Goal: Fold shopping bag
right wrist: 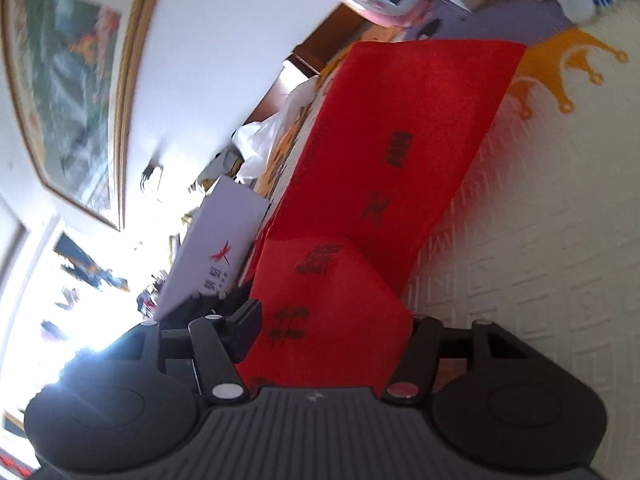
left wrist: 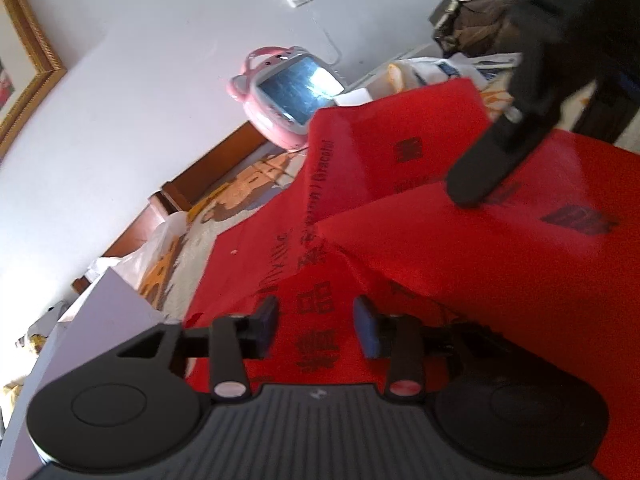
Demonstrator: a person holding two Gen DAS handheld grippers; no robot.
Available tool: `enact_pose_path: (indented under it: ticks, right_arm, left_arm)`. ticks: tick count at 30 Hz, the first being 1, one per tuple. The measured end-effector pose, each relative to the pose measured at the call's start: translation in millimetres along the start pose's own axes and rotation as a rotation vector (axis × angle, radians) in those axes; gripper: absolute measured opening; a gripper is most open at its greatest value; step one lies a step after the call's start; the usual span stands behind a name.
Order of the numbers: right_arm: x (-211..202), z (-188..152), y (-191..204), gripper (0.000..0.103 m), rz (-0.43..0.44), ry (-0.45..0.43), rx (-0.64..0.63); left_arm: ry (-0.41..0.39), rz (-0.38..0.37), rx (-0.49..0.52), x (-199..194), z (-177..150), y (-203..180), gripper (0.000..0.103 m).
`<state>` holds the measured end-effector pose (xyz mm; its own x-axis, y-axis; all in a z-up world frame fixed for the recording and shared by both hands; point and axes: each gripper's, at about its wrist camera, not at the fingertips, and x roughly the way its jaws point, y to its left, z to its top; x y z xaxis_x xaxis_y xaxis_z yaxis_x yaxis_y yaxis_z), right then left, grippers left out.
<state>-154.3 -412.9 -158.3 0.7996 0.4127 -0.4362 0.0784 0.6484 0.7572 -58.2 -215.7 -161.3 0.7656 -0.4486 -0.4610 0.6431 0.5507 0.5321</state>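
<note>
bag (left wrist: 400, 208) lies red and half folded on the white cloth (right wrist: 540, 240). my left gripper (left wrist: 316, 326) hangs released over it; my right gripper (right wrist: 332, 332) straddles a raised flap, grip unclear. i'd lay that flap flat, edges matched, before creasing.

Black gripper (left wrist: 316, 326), ribbed grey body, blue pads (left wrist: 368, 330).

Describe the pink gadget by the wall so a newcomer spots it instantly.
Start at the white wall with its gold-framed picture. Beyond the red shopping bag stands a pink toy screen: the only pink thing there, with ears, a handle and a glossy display.
</note>
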Motion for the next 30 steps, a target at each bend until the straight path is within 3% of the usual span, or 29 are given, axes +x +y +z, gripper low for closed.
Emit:
enact_pose_path:
  ticks: [1, 4, 6, 7, 10, 12, 16, 21, 25, 30]
  right_arm:
    - [0, -3, 3, 0.079, 0.016, -0.002, -0.028]
    - [5, -5, 4, 0.083, 0.002, -0.014, -0.045]
    - [10, -4, 7, 0.077, -0.001, -0.001, -0.077]
    - [12, -4, 7, 0.064, -0.013, -0.005, -0.106]
    - [19, -2, -1, 0.002, -0.026, 0.006, -0.088]
    - [21, -3, -3, 0.002, 0.012, -0.007, -0.072]
    - [16, -2, 14, 0.001, 0.045, -0.080, -0.186]
    - [-3, 5, 70, 0.001, 0.003, -0.174, -0.512]
    - [-24, 3, 129, 0.002, -0.061, -0.204, -0.869]
    - [-49, 26, 162, 0.002, -0.112, -0.234, -1.024]
  left_arm:
    - [-0.007, -0.006, -0.022, -1, 0, 4, 0.063]
    - [-0.050, -0.007, -0.112, -8, -2, 19, 0.062]
    - [-0.036, -0.001, -0.128, -6, -1, 21, 0.045]
    - [-0.028, 0.001, -0.133, -5, -1, 22, 0.042]
    - [-0.014, -0.002, -0.139, -3, -1, 23, 0.042]
    - [-0.011, -0.016, -0.146, -3, -1, 24, 0.043]
    - [0.024, -0.015, -0.138, 1, 0, 22, 0.053]
    - [0.015, 0.038, -0.124, 5, 21, 7, 0.054]
    - [-0.114, 0.025, -0.236, -4, 53, 11, 0.055]
    - [-0.327, -0.016, -0.472, -20, 80, 20, 0.055]
